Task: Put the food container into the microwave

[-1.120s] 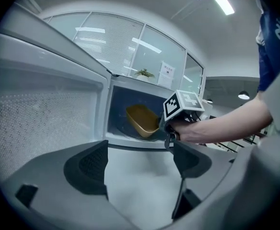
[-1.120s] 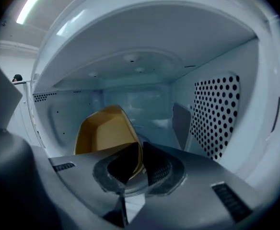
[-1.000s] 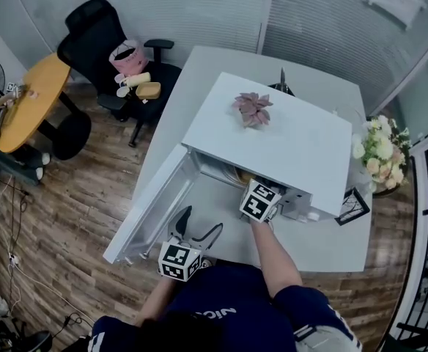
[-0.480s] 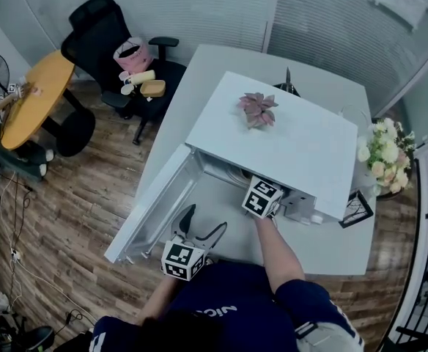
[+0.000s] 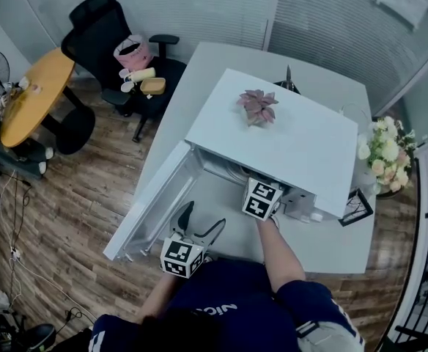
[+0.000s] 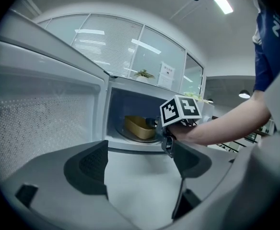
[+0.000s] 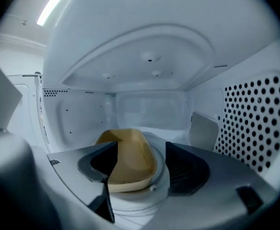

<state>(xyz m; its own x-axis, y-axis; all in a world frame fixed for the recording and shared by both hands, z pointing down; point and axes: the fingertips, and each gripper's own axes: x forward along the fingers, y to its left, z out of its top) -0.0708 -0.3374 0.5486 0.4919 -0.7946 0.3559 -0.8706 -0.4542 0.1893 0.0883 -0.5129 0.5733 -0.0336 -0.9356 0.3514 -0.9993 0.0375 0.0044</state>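
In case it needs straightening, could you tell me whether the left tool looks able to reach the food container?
Probably not easily. The microwave door is open, but the right tool and forearm occupy the opening before the food container; the left tool is outside, open and empty.

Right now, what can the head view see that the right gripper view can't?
Only the head view shows the black chair, the pink plant on top of the microwave, the flowers and the left gripper. Only the right gripper view shows the inside: the yellow food container on the turntable, seen between the open jaws of the right gripper, and the dotted wall. Both show the microwave.
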